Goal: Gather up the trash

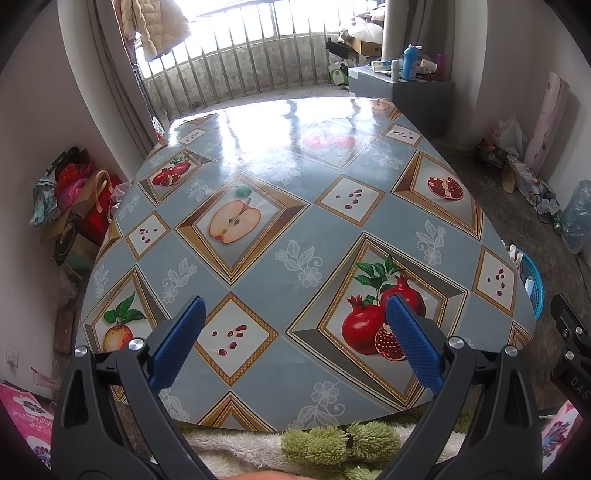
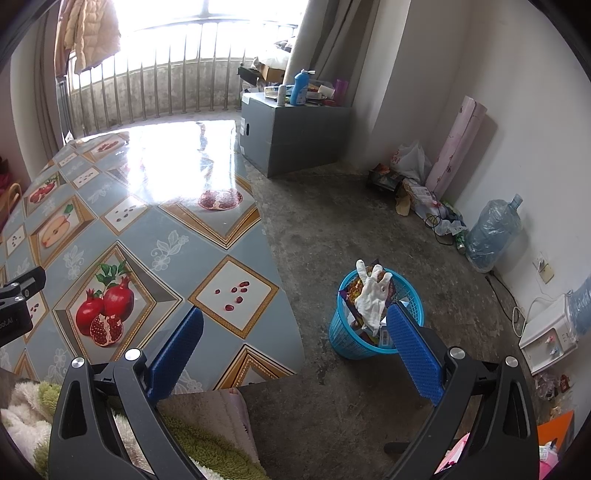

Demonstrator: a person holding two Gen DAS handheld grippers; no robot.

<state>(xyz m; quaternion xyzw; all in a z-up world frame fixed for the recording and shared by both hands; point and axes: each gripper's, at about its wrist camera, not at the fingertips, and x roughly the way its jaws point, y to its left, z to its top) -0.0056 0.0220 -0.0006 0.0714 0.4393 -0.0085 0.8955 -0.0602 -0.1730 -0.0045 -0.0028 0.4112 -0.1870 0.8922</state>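
Fluffy green-and-white fabric (image 1: 325,443) nearest my left gripper (image 1: 295,332), jaws spread wide and empty over fruit-print table (image 1: 295,229), my right gripper (image 2: 295,332) likewise wide and empty, blue trash basket (image 2: 347,338) on floor beside table, white glove (image 2: 371,295) topping wrappers inside.

Table (image 1: 295,236) covered with glossy fruit-print oilcloth, glare from daylight through the railed balcony (image 1: 236,55). Floor (image 2: 332,229) bare, stained concrete. Walls (image 2: 517,92) white. Grey cabinet (image 2: 291,136) at far end, top cluttered with bottles. Water jug (image 2: 493,232) against right wall. Jacket (image 2: 88,33) hanging at the railing.
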